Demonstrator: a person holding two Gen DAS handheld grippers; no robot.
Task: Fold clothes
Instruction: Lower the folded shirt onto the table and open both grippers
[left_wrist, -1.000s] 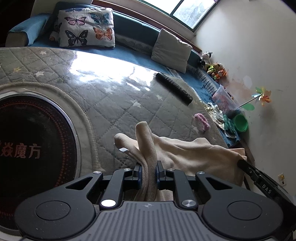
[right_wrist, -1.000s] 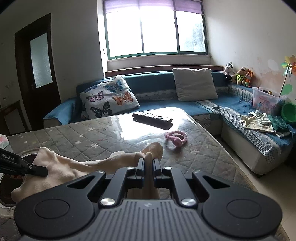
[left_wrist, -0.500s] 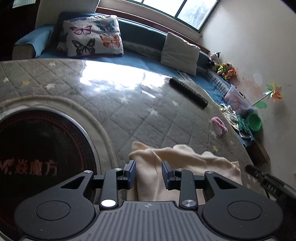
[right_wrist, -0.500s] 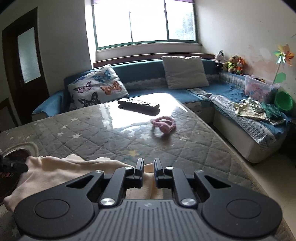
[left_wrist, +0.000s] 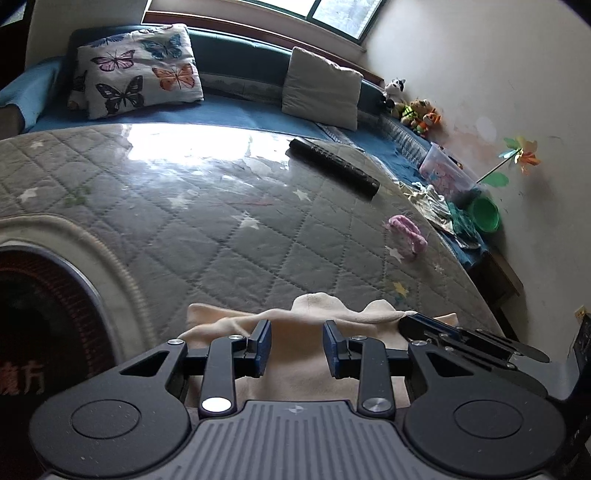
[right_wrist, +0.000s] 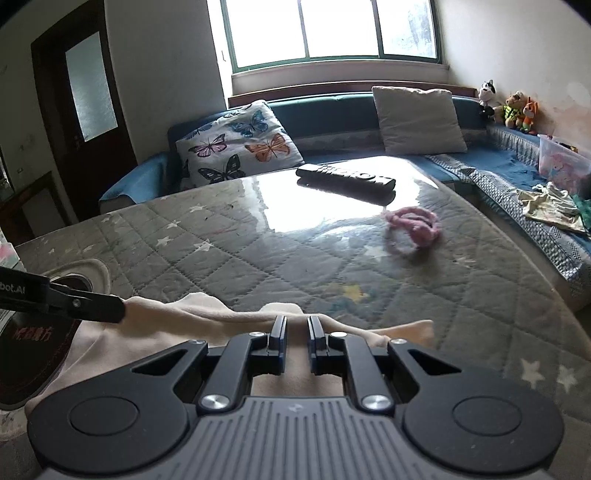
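**Cream garment lies released on quilted table as both grippers hover over it**

A cream-coloured soft fabric garment lies bunched on the grey quilted, star-patterned table cover, at the near edge of the table, at 6 o'clock in both wrist views. In the left wrist view, the black left gripper stands over the cloth with its blue-padded jaws spread apart; the fabric shows in the gap between them, and the pads do not press on it, so the cloth is released. The black right gripper reaches in from 4 o'clock, its tip over the garment's right-hand edge.

In the right wrist view, the right gripper has its jaws only narrowly parted, a slim gap open between the pads, with the cream garment lying beneath and beyond them rather than pinched. The left gripper's black finger enters at 9 o'clock, its tip at the cloth's raised left fold.

Farther across the table, a long black remote control rests at 12 o'clock, and a pink fuzzy hair loop lies at 1 o'clock, well apart from the garment. A white butterfly-print cushion and a plain grey cushion lean on the blue sofa behind.
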